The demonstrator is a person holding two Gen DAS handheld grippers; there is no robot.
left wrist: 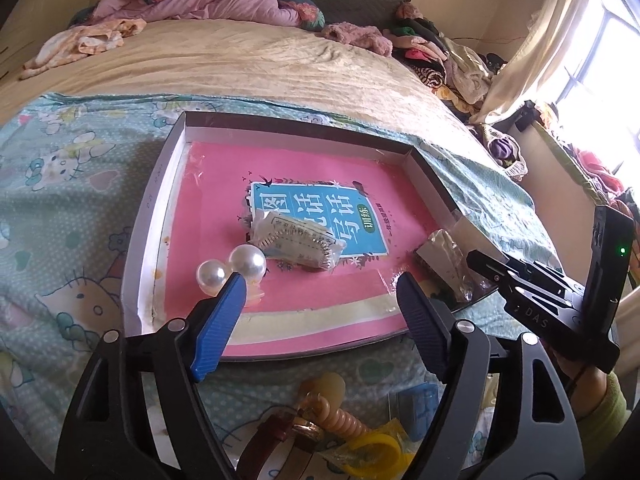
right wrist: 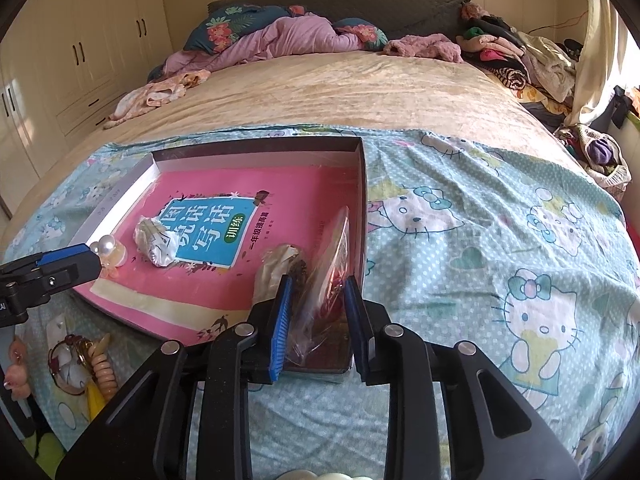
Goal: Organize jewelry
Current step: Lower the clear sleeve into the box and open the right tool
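A shallow box point(left wrist: 160, 184) with a pink book inside lies on the bed. In it are a pearl hair clip point(left wrist: 234, 270), a wrapped piece of jewelry point(left wrist: 296, 244) and a crumpled bag point(left wrist: 440, 256). My left gripper point(left wrist: 320, 300) is open over the box's near edge, its left finger beside the pearls. My right gripper point(right wrist: 316, 300) is partly closed around a clear plastic bag with red jewelry point(right wrist: 328, 280) at the box's right corner; firm contact is unclear. The box point(right wrist: 362, 184), pearl clip point(right wrist: 106, 246) and wrapped piece point(right wrist: 158, 242) show in the right wrist view.
Loose items lie on the Hello Kitty sheet point(right wrist: 500, 240) in front of the box: a watch with a brown strap point(left wrist: 288, 436), a beige spiral hair tie point(left wrist: 340, 416), a yellow ring point(left wrist: 372, 452). Clothes are piled at the bed's far end point(right wrist: 288, 36) and right side point(right wrist: 520, 60).
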